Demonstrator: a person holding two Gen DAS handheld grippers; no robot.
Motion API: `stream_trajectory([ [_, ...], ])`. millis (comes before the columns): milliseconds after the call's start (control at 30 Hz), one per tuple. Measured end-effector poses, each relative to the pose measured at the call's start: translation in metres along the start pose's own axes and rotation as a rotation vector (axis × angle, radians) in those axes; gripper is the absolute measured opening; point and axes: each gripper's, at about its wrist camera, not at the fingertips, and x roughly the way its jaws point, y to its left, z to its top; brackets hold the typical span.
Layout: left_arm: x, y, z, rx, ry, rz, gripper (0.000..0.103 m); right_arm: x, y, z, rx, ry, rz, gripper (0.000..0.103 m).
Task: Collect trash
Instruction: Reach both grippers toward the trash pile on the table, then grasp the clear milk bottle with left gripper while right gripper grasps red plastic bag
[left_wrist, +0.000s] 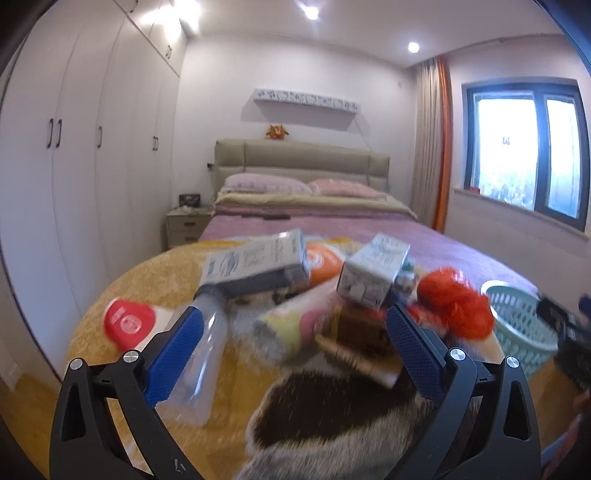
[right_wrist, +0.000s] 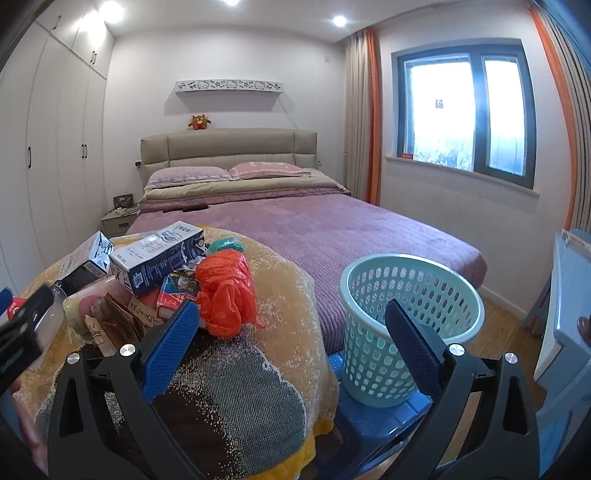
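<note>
Trash pile sits on a yellow blanket (right_wrist: 280, 295) at the foot of the bed (right_wrist: 332, 229), left of centre in the right wrist view: milk cartons (right_wrist: 159, 258), orange plastic bag (right_wrist: 227, 295), clear bottle (left_wrist: 207, 354), red lid (left_wrist: 127, 323). Mint basket (right_wrist: 406, 317) stands just right of the blanket on a blue stool (right_wrist: 369, 421). Left gripper (left_wrist: 295, 354) and right gripper (right_wrist: 291, 347): jaws wide apart, holding nothing.

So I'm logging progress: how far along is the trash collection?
Barely started. The green basket looks empty. Both the left gripper and right gripper are open, holding nothing. Cartons, the orange bag and a clear bottle remain on the yellow blanket.
</note>
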Motion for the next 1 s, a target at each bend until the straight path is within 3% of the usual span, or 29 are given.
stream_trajectory([
  [100, -0.01, 0.023, -0.004, -0.032, 0.045, 0.042, 0.096, 0.006, 0.003, 0.004, -0.018, 0.006, -0.009, 0.095],
  [300, 0.0, 0.103, 0.009, -0.177, 0.175, 0.056, 0.096, 0.022, 0.008, 0.021, -0.044, 0.011, 0.01, 0.095],
  [433, 0.022, 0.146, 0.017, -0.234, 0.265, 0.117, 0.094, 0.042, 0.011, 0.031, -0.041, 0.051, 0.062, 0.083],
  [567, 0.043, 0.17, 0.018, -0.27, 0.345, 0.083, 0.087, 0.059, 0.012, 0.033, -0.036, 0.106, 0.085, 0.077],
  [667, 0.047, 0.173, 0.018, -0.283, 0.368, 0.081, 0.08, 0.064, 0.016, 0.03, -0.055, 0.117, 0.075, 0.076],
  [733, 0.044, 0.167, 0.02, -0.287, 0.366, 0.031, 0.08, 0.067, 0.017, 0.028, -0.058, 0.122, 0.076, 0.076],
  [933, 0.061, 0.108, 0.016, -0.143, 0.44, -0.078, 0.083, 0.084, 0.013, 0.027, -0.027, 0.183, 0.138, 0.075],
  [1000, 0.069, 0.094, 0.011, -0.096, 0.465, -0.078, 0.088, 0.093, 0.012, 0.027, -0.011, 0.217, 0.173, 0.075],
])
